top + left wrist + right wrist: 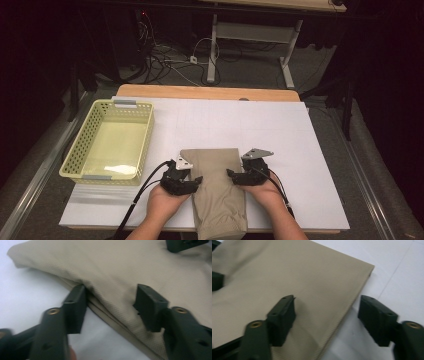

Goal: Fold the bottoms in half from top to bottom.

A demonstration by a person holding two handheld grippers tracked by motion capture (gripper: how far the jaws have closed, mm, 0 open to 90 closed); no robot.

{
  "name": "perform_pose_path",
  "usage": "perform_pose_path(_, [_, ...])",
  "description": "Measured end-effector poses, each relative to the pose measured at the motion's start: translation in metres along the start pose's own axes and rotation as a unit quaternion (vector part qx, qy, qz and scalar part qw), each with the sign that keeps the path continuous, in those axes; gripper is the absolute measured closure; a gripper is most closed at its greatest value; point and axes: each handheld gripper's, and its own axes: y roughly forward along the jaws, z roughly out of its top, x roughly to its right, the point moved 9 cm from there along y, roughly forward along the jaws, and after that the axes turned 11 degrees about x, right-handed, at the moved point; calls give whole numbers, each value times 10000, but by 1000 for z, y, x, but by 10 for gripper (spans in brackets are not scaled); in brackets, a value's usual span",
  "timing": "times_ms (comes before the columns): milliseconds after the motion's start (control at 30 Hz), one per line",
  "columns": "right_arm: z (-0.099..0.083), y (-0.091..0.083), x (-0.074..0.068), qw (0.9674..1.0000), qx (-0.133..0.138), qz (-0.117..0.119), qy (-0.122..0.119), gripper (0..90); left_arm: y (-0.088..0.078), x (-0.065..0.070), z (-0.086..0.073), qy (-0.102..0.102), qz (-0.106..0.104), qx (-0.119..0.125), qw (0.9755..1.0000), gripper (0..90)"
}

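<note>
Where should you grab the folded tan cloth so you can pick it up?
Probably by its two long side edges, one tool on each. The tan cloth lies flat on the white sheet, so only its layered edges give something to pinch. The left tool straddles the left edge, and the right tool straddles the right one, both coming in low from the sides.

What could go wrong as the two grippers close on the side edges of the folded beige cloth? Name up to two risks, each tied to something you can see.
1. The left gripper straddles an edge of several stacked layers of the beige cloth; it may pinch only the top ones, so the fold opens when lifted.
2. The right gripper has one jaw on the cloth and one over the white table cover; closing may just crumple the edge.
</note>
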Motion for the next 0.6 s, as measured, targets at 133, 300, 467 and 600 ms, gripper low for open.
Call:
perform_pose_path(133, [0,-2,-5,9999,48,155,23,483,1,6,0,-57,-164,37,9998,624])
perform_pose_path(300, [-1,-4,-9,9993,96,328,123,683,2,11,0,-88,-385,39,9992,787])
perform_pose_path(467, [-1,-4,-15,9984,103,518,185,807,1,11,0,-6,-383,63,9992,809])
perform_pose_path(600, [-1,-4,-17,9986,148,496,98,828,0,11,2,8,-380,104,9992,817])
